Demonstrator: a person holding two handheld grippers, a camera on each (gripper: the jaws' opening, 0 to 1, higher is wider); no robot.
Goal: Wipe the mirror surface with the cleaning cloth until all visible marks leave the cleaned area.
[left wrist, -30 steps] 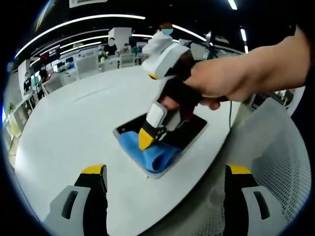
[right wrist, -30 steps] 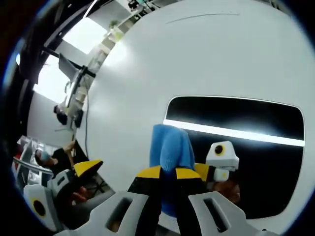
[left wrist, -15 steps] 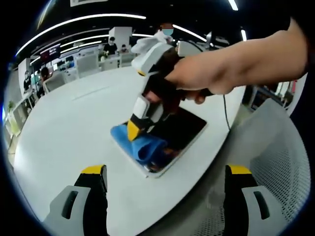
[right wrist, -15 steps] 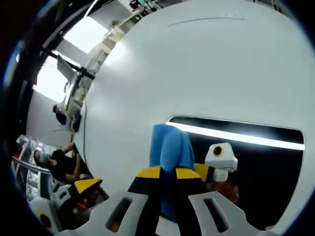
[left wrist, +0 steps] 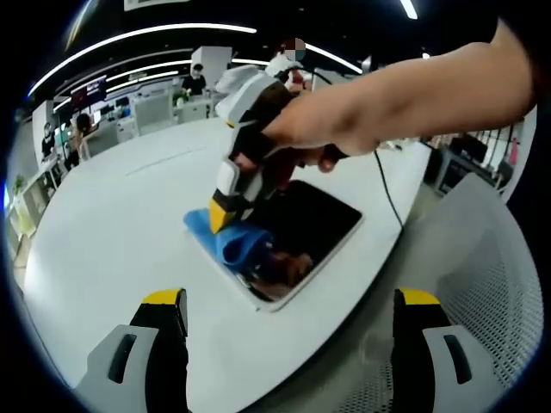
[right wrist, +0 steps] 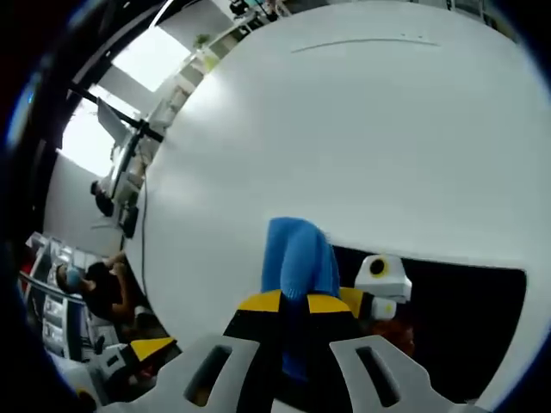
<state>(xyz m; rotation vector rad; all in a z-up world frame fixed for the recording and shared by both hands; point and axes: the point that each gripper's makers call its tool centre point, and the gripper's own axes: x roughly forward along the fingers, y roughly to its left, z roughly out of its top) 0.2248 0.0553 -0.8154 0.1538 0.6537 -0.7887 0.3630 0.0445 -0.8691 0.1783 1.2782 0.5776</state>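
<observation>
Pressing down from above, the right hand-held gripper [left wrist: 225, 200] clamps a bunched blue cleaning cloth [left wrist: 231, 238] between its yellow-tipped jaws and holds it against the mirror [left wrist: 317, 225]. The mirror is a dark rectangular panel with a pale frame, lying flat on the round white tabletop [left wrist: 120, 224] close to the edge nearest the person. The cloth sits at one end of the mirror, overlapping the frame there and touching the bare tabletop beside it. A person's hand [left wrist: 323, 129] wraps the gripper's body, and the forearm reaches in from the upper right of the left gripper view, hiding the tabletop's far edge behind it. A dark cable [left wrist: 387, 194] trails from the gripper across the tabletop and over its edge.

In the right gripper view the cloth [right wrist: 297, 262] stands up between the right hand-held gripper's [right wrist: 293, 303] jaws, and the mirror [right wrist: 456, 318] stretches away to the right, its dark glass reflecting part of the gripper.

The left hand-held gripper [left wrist: 288, 301] hovers short of the tabletop with its two jaws spread wide apart and nothing between them. A grey mesh chair [left wrist: 482, 284] stands just beside the tabletop on the right. Desks and people fill the room behind, under long strip lights.
</observation>
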